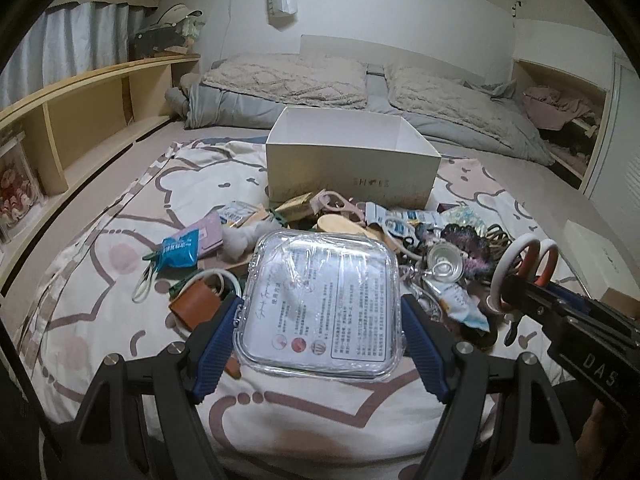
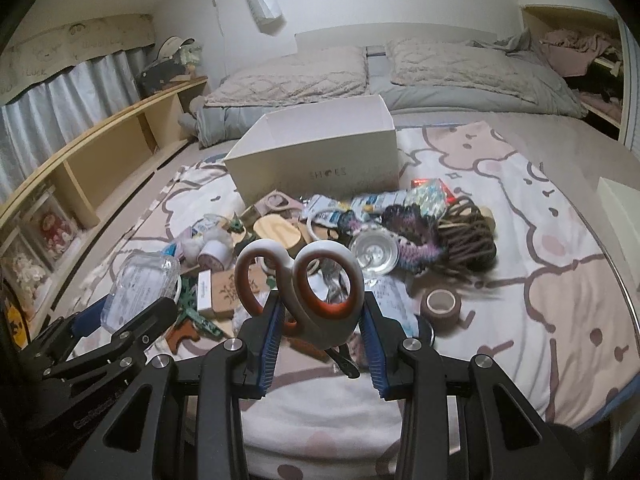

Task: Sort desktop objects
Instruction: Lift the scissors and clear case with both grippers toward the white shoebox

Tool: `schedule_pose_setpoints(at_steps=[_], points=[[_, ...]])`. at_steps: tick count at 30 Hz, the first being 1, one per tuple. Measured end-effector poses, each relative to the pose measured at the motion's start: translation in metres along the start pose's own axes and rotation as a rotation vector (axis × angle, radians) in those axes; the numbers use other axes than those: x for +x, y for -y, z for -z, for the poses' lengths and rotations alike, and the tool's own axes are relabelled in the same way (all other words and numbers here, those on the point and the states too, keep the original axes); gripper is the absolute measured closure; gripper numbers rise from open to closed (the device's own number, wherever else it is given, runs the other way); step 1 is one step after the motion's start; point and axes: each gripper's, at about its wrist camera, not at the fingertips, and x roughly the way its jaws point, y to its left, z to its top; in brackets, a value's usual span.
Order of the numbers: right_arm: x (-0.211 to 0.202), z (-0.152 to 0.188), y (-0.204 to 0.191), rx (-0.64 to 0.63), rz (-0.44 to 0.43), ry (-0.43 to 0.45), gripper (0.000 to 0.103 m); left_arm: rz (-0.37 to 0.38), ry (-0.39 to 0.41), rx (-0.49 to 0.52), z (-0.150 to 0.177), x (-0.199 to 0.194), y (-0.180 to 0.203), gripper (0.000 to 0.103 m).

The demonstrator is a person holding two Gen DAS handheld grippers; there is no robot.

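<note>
On a bed point(image 1: 120, 320) with a cartoon-print sheet: two pillows at 12 o'clock, wooden shelf point(image 1: 80, 96) at 9, one open white shoebox point(image 1: 352, 168) mid-bed, clutter pile point(image 2: 360, 232) just before it. Left gripper point(image 1: 320, 312) jaws wide, clamped on one clear square plastic case point(image 1: 324, 304) with a printed paper insert, lifted off the sheet at 6 of the box. Right gripper point(image 2: 320, 312) half closed on one pair of scissors point(image 2: 304, 292), white-orange handles up. One tape roll point(image 2: 442, 304) at 3.
</note>
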Motion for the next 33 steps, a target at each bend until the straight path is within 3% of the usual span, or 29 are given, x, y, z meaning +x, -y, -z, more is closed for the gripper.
schedule_pose_setpoints(at_steps=[21,33], points=[[-0.011,-0.041,0.004,-0.012,0.009,0.039,0.065,0.006,0.029,0.034,-0.046,-0.006,0.017,0.025],[0.002,-0.077,0.003,0.0,-0.004,0.04,0.065,0.001,0.027,0.025,-0.085,0.015,0.012,0.025]])
